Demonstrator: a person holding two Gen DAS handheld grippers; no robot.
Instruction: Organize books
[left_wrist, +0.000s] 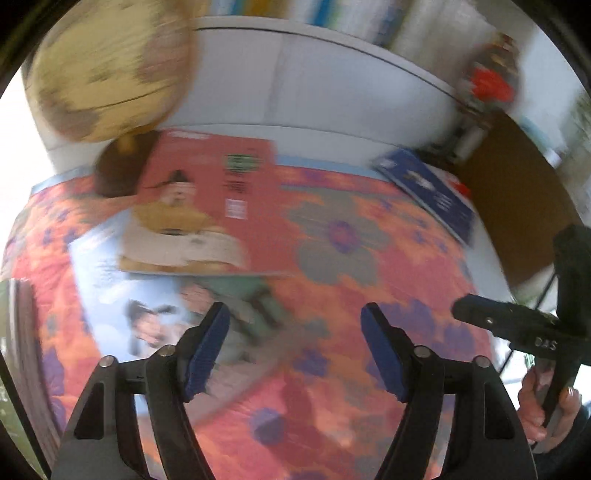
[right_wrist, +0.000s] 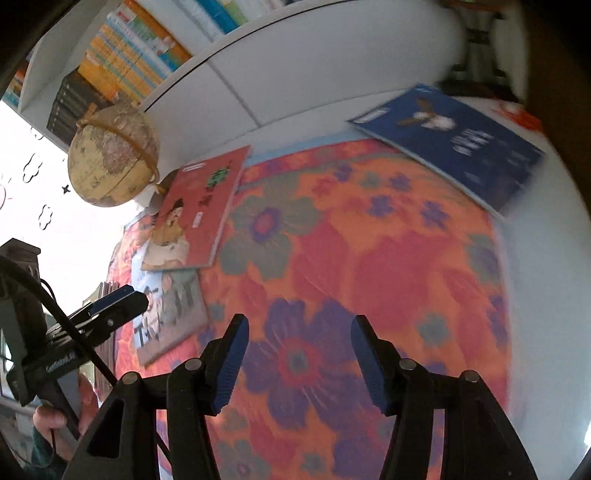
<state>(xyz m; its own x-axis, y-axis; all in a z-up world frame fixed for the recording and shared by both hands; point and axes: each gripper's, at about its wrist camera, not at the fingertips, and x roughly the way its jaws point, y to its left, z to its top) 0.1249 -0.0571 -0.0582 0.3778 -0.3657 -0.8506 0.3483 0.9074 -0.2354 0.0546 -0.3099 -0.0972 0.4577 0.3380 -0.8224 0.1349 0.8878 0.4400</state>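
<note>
Three books lie on a flowered cloth (right_wrist: 369, 240) spread over a white desk (right_wrist: 535, 295), with a globe (right_wrist: 112, 158) standing at the cloth's far left corner. Just beside the globe's base lies a red book (right_wrist: 199, 210), flat and face up, its long axis running from the globe toward the near edge and its cover picture the right way up from this side. Its near end overlaps a pale book (right_wrist: 173, 314) lying flat further from the globe, long axis much the same. Well apart from the globe, at the far right corner, a blue book (right_wrist: 454, 144) lies flat, half off the cloth, its long axis slanting across that corner. More books (right_wrist: 125, 62) stand on a shelf above the globe.

Both grippers hang over the cloth. The left gripper (left_wrist: 295, 350) has its jaws spread, nothing between them. The right gripper (right_wrist: 299, 362) is likewise spread and empty.
</note>
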